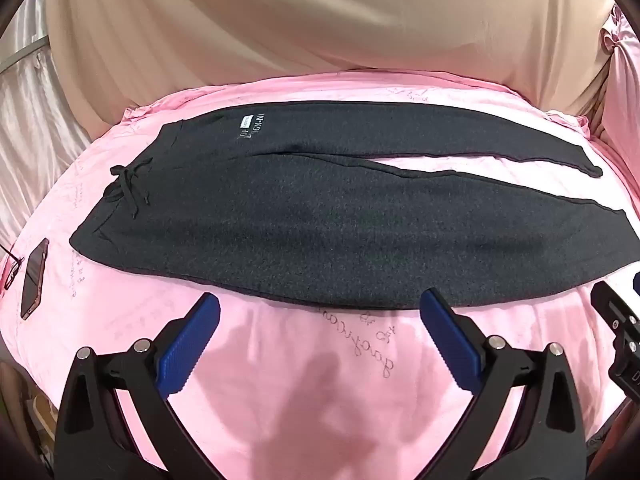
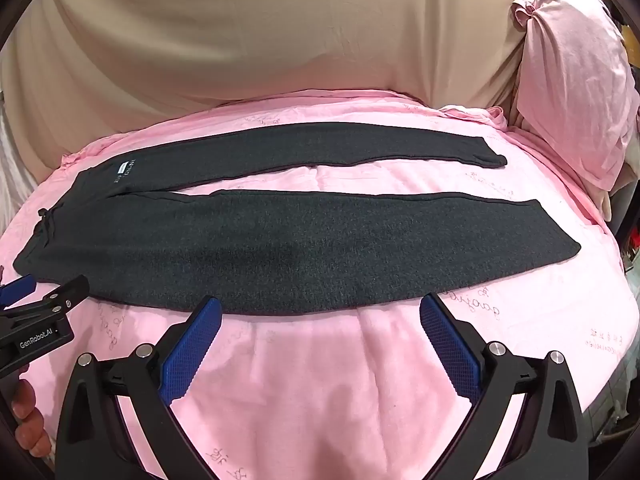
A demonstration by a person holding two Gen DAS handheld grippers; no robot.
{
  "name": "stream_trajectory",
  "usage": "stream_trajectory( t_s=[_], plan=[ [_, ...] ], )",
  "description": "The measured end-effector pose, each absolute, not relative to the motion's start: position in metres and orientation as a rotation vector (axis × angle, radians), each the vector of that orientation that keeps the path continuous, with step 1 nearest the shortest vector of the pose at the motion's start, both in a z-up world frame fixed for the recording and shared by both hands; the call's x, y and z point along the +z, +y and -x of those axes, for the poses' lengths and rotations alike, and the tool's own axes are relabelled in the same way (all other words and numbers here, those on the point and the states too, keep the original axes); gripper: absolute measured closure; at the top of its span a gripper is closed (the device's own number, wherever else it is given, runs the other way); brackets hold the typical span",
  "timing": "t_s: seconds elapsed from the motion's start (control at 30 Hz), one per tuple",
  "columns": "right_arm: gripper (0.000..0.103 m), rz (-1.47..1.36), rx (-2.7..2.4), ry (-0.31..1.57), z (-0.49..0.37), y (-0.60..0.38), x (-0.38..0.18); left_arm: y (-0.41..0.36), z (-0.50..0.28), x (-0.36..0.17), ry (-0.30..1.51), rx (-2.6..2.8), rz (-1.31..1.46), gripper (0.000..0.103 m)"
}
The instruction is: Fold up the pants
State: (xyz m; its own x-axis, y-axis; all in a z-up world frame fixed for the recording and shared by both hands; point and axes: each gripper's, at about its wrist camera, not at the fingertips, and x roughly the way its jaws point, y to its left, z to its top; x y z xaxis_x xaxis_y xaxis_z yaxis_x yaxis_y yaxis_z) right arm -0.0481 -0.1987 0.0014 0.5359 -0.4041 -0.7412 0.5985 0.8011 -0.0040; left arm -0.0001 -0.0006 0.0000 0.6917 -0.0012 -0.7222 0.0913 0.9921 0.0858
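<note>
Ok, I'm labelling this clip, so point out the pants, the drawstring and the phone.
pants (image 2: 280, 256), right wrist view, middle of the near leg.
drawstring (image 1: 130, 186), left wrist view, the knotted bow at the waistband.
phone (image 1: 34, 278), left wrist view, middle of its screen.

Soft, even indoor light; my shadow falls on the pink cotton bedsheet (image 1: 304, 380) at lower centre. Fisheye bends edges, corners go black; focus stays sharp.
</note>
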Motion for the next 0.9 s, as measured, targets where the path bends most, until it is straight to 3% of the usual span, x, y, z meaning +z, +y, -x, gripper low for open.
stream_trajectory(
  t_s=[0.9],
  plan=[
    [0.005,-0.262,-0.604,0.809,0.0477,-0.1995,0.0019,-0.0009,0.001,-0.0077,0.815,-0.062,-0.12,0.005]
  ],
)
